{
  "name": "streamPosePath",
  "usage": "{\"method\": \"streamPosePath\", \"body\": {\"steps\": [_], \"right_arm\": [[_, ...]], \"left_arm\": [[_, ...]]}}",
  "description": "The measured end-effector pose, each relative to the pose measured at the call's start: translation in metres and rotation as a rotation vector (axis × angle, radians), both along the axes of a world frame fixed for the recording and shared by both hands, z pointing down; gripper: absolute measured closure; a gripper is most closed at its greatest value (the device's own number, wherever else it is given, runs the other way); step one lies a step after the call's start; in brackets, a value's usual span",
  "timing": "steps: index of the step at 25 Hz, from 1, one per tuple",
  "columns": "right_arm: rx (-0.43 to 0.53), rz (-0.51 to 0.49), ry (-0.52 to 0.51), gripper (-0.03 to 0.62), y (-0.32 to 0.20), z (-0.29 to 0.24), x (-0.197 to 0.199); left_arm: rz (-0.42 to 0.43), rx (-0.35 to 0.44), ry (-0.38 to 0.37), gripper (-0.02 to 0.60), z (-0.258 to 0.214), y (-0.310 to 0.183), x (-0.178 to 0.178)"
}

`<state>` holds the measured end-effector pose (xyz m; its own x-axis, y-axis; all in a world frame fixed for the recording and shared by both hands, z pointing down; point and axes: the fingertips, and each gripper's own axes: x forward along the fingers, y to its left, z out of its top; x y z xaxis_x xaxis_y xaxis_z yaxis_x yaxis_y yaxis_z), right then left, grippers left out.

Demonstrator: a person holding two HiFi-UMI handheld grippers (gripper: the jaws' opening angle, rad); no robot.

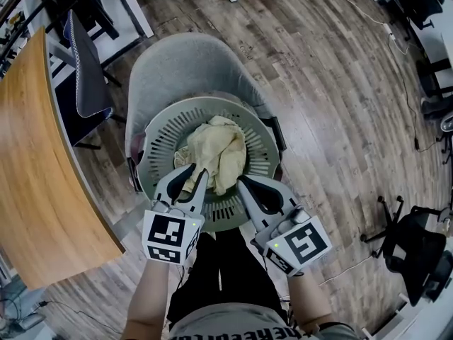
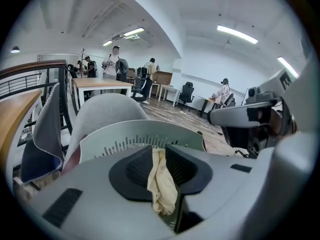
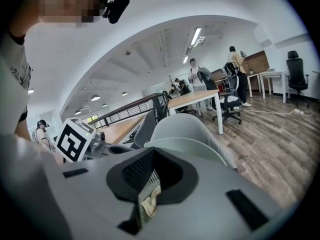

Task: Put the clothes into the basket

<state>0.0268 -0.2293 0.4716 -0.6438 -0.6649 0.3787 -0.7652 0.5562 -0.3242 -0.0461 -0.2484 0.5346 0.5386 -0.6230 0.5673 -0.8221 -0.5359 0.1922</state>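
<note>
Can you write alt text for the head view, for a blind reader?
From above: the left gripper pinches a pale yellow cloth in a round slotted basket on a grey chair; the right gripper is beside it.

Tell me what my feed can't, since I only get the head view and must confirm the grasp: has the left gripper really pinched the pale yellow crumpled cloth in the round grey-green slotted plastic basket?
Observer: Yes. The left gripper view shows the left gripper with its jaws closed on a fold of the pale yellow crumpled cloth, which hangs below them.
Operator: And the right gripper?
Observer: In the right gripper view the right gripper has its jaws apart with nothing pinched. Only basket slats show through the gap.
</note>
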Motion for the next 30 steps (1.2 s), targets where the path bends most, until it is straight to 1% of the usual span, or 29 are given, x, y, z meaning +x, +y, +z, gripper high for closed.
{"method": "streamPosePath", "body": {"steps": [2,4,8,18,22,25,30], "right_arm": [[0.009,-0.001,0.001,0.585,0.002,-0.005,-0.002],[0.019,-0.003,0.000,0.585,0.004,-0.010,-0.004],[0.039,-0.005,0.002,0.585,0.010,-0.022,-0.006],[0.101,-0.015,0.016,0.585,0.027,-0.050,-0.015],[0.129,-0.020,0.017,0.585,0.036,-0.065,-0.021],[0.152,-0.023,0.018,0.585,0.042,-0.076,-0.025],[0.183,-0.026,0.020,0.585,0.056,-0.090,-0.035]], "left_arm": [[-0.003,0.019,-0.004,0.517,-0.007,0.001,-0.002],[-0.008,0.036,0.001,0.535,-0.016,0.003,-0.004],[-0.012,0.068,0.020,0.557,-0.034,0.008,-0.005],[-0.030,0.150,0.091,0.568,-0.087,0.024,-0.011],[-0.032,0.172,0.109,0.568,-0.104,0.036,-0.014],[-0.030,0.189,0.137,0.568,-0.119,0.044,-0.015],[-0.019,0.234,0.150,0.568,-0.140,0.057,-0.021]]}}
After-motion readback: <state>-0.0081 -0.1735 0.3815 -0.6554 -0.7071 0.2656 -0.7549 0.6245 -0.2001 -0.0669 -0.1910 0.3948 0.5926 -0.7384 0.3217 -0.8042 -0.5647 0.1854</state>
